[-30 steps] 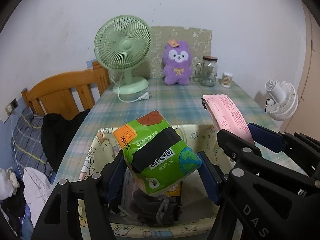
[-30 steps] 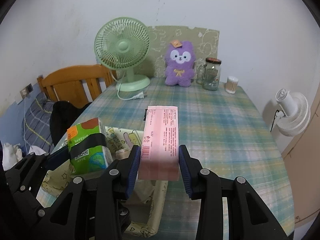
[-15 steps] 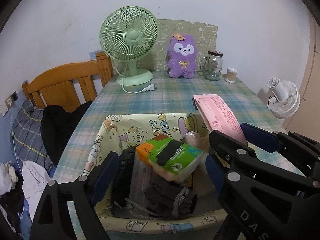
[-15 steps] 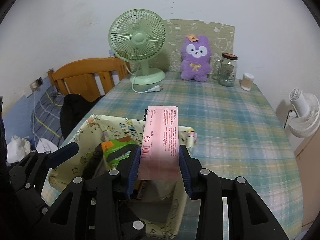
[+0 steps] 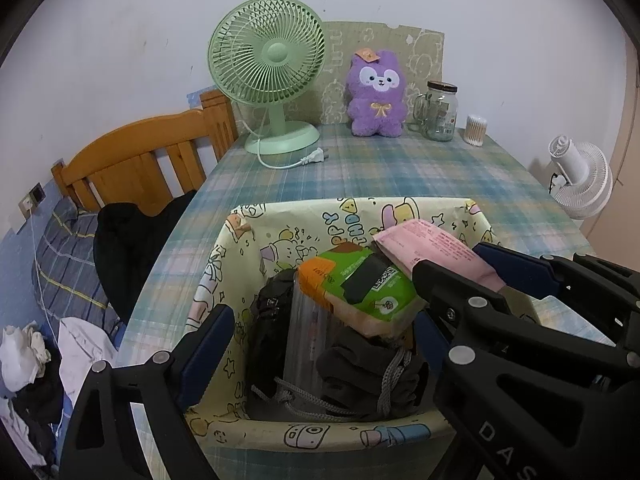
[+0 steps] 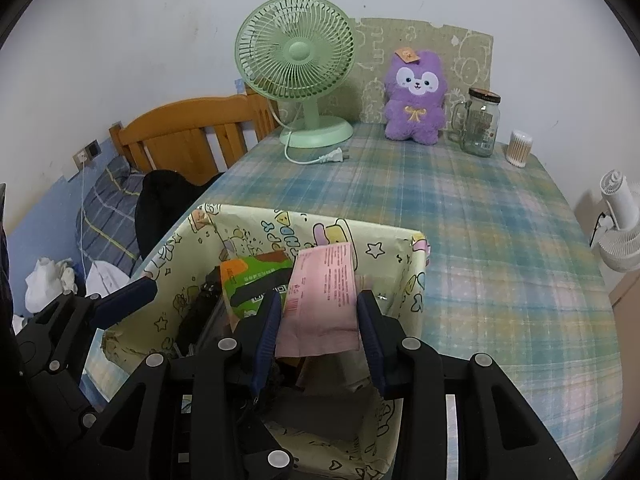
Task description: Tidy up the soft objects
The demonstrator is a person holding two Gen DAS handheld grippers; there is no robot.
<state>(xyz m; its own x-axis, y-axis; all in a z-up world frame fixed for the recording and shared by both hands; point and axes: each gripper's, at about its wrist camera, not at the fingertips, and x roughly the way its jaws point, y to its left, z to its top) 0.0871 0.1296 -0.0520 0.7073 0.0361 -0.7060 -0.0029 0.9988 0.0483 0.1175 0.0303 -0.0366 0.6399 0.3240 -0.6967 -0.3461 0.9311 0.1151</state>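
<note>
A cartoon-print fabric bin stands on the plaid table near its front edge. A green tissue pack lies inside it on dark clothes. My left gripper is open and empty, its jaws spread over the bin. My right gripper is shut on a pink soft pack and holds it over the bin's right half, beside the tissue pack. A purple plush toy sits at the back of the table.
A green desk fan with its loose plug stands at the back left. A glass jar and a cotton-swab pot stand at the back right. A wooden headboard and bedding lie left; a white fan stands right.
My left gripper opened and let the green tissue pack drop into the bin. My right gripper moved the pink pack down and over the bin.
</note>
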